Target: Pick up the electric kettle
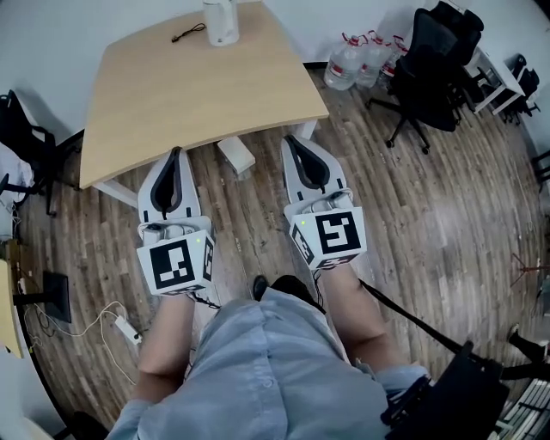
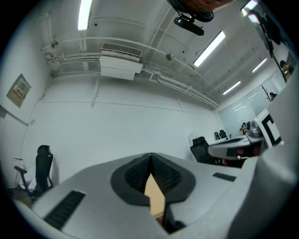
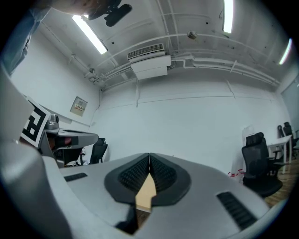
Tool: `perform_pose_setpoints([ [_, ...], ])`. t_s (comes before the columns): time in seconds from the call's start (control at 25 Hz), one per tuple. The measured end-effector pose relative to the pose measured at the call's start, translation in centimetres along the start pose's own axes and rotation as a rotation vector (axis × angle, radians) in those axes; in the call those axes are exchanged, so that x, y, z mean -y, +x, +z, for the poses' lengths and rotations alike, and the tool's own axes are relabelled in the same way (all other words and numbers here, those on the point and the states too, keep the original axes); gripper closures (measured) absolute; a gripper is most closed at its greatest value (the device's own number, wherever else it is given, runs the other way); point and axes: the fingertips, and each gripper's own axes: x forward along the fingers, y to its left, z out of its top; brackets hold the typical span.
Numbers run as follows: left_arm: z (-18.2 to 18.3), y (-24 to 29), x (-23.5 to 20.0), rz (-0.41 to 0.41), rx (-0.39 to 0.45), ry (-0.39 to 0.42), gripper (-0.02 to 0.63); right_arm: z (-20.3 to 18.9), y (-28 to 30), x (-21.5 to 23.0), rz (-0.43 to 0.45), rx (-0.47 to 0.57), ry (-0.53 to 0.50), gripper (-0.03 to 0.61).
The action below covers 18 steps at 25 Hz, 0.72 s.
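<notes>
The wooden tabletop [image 1: 198,86] carries the white electric kettle [image 1: 222,24] at its far edge, well apart from the left gripper [image 1: 177,153] and right gripper [image 1: 290,139]. These hover level by the near edge, fingers clenched on nothing, so the reach seems barely begun. The kettle's top is cut off, its handle indiscernible.

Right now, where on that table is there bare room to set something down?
Nearly the whole table is bare, from its near edge up to the kettle and black cable at the far edge. Only that far strip is crowded.
</notes>
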Motion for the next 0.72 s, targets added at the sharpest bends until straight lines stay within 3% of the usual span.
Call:
perform_pose_setpoints([
  [0.36,-2.6,6.0,-1.1,-0.014,-0.029,-0.009,0.614,-1.6,5.4,2.9,-0.016,-0.021,0.013,0.577],
  [0.72,-6.2,15.8,-0.5,-0.020,-0.086,-0.004,0.614,-5.7,13.1,8.6,0.002,-0.072,0.055,0.577],
])
